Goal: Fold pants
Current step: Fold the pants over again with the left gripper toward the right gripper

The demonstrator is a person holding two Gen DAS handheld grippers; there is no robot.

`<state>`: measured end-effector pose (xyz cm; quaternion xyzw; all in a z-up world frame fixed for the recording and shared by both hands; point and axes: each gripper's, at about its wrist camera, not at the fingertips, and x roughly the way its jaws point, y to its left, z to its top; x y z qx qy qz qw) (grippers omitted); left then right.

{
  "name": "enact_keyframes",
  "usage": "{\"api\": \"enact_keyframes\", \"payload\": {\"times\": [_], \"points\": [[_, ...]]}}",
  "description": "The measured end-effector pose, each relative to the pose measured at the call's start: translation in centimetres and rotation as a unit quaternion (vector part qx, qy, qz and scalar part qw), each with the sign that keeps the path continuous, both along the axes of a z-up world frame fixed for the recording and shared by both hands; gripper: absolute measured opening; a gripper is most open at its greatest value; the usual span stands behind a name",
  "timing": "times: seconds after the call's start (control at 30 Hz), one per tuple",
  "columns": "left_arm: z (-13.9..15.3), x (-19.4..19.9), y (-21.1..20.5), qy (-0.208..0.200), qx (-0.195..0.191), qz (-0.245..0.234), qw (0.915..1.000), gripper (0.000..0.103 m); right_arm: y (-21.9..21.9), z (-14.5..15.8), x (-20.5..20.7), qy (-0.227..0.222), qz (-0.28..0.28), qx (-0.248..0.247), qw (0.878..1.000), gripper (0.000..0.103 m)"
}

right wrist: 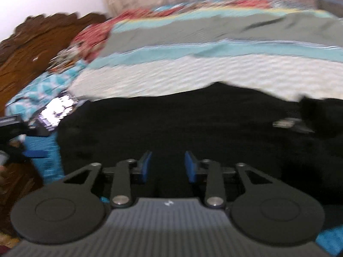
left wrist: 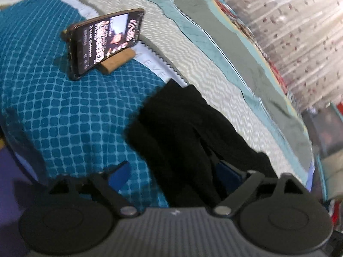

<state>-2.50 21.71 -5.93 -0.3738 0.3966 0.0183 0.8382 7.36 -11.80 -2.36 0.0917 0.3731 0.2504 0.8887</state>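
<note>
The black pants lie bunched on the bed, running from the middle of the left wrist view down between my left gripper's fingers. Its jaws stand wide apart with blue pads, and the cloth passes loosely between them without being pinched. In the right wrist view the pants spread wide and dark across the bed. My right gripper hovers just over them, jaws apart, blue pads bare, nothing between them.
A phone with a lit screen leans on a wooden stand on the teal grid blanket. A striped quilt covers the bed behind. A wooden headboard is at left, a curtain beyond.
</note>
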Motion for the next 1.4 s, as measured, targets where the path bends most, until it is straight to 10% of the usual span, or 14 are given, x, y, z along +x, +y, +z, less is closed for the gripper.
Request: {"api": "enact_keyframes", "payload": {"times": [0.33, 0.43, 0.67, 0.93, 1.2, 1.3, 1.4], "points": [[-3.8, 3.1, 1.9, -0.011, -0.070, 0.025, 0.9972, 0.100, 8.5, -0.7, 6.2, 0.142, 0.034, 0.097, 0.984, 0.027], [-4.1, 3.1, 1.6, -0.015, -0.055, 0.026, 0.9980, 0.048, 11.5, -3.0, 7.2, 0.215, 0.063, 0.109, 0.969, 0.027], [-0.9, 2.1, -0.8, -0.073, 0.011, -0.009, 0.9972, 0.036, 11.6, -3.4, 5.8, 0.237, 0.079, 0.128, 0.960, 0.028], [3.6, 2.4, -11.8, -0.177, 0.143, -0.182, 0.9565, 0.035, -1.2, -3.7, 3.7, 0.235, -0.085, 0.287, 0.925, 0.031], [-1.2, 3.3, -23.1, -0.097, 0.199, -0.385, 0.8960, 0.037, -9.0, -4.3, -1.2, 0.214, -0.192, 0.347, 0.892, 0.069], [-0.1, 1.9, -22.3, -0.111, 0.187, -0.399, 0.8909, 0.052, -8.6, -4.3, -1.6, 0.215, -0.182, 0.345, 0.895, 0.075], [2.2, 0.6, -19.2, -0.136, 0.152, -0.373, 0.9050, 0.061, -6.7, -3.5, -1.1, 0.198, -0.152, 0.308, 0.918, 0.085]]}}
